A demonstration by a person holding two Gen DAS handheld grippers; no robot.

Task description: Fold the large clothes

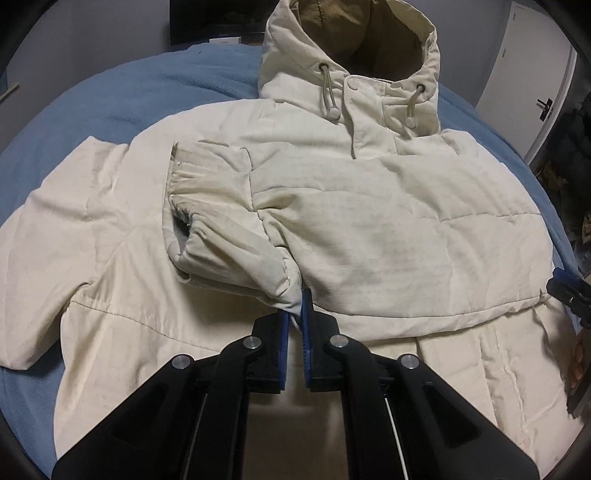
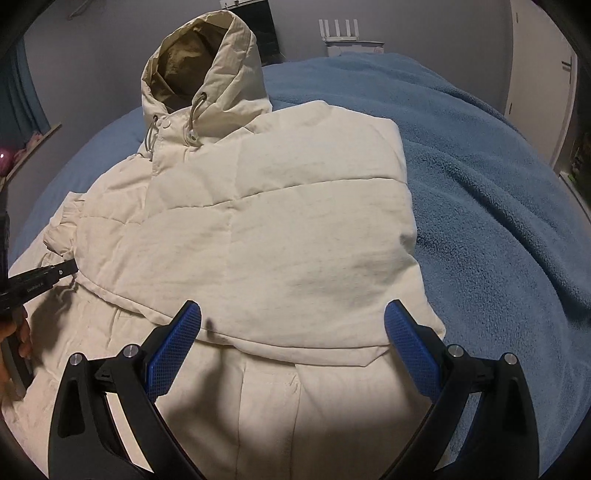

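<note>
A cream padded hooded jacket (image 1: 388,206) (image 2: 277,229) lies front up on a blue blanket (image 1: 147,92) (image 2: 480,184), its hood (image 1: 354,44) at the far end. One sleeve (image 1: 229,243) is folded across the chest, and my left gripper (image 1: 297,306) is shut on the gathered cuff end of it. The left gripper (image 2: 55,273) also shows at the left edge of the right wrist view, beside the jacket. My right gripper (image 2: 293,314) stands open just above the lower edge of the folded right side, with nothing pinched; its tip (image 1: 565,291) shows in the left wrist view.
The blanket covers a bed that spreads wide to the right (image 2: 498,240). A white door (image 1: 532,74) stands at the far right and a white router (image 2: 347,29) sits behind the bed. A person's hand (image 2: 18,339) holds the left gripper.
</note>
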